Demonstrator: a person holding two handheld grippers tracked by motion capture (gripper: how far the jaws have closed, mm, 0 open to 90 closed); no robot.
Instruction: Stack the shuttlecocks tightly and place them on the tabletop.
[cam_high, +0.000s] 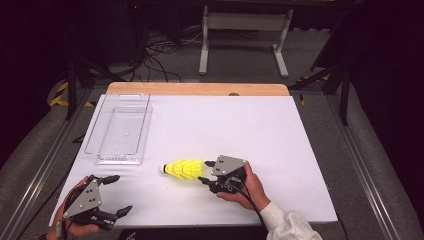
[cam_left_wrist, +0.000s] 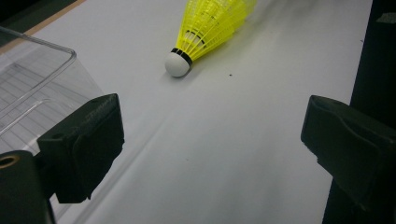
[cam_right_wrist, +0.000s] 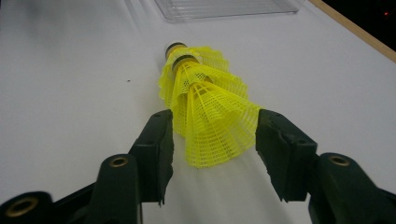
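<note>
— High view first: where is the stack of yellow shuttlecocks (cam_high: 184, 169) lying?

— On its side on the white table (cam_high: 280, 145), near the front edge and about mid-width. The white cork tip points toward the person's left, and the wide open skirt end faces the right gripper (cam_high: 205, 172).

— So how does the right gripper stand to it?

— Right at the skirt end. In the right gripper view the stack of yellow shuttlecocks (cam_right_wrist: 205, 114) runs away from the camera, nested one in another, with the skirt of the nearest one sitting between the two black jaws of the right gripper (cam_right_wrist: 214, 140).

— Clenched on it?

— No, I'd call it released. The jaws stand about half apart. The skirt lies just beside both jaws; whether an edge brushes a pad, I can't tell.

— And the left gripper (cam_high: 114, 194)?

— Down at the front left corner of the table, well apart from the shuttlecocks. Its jaws gape wide with nothing between them. In the left gripper view the cork tip of the stack (cam_left_wrist: 205, 32) lies ahead on the bare white surface.

— Anything else nearby?

— A clear plastic tray (cam_high: 120, 129) toward the far left of the table, well away from the stack.
</note>
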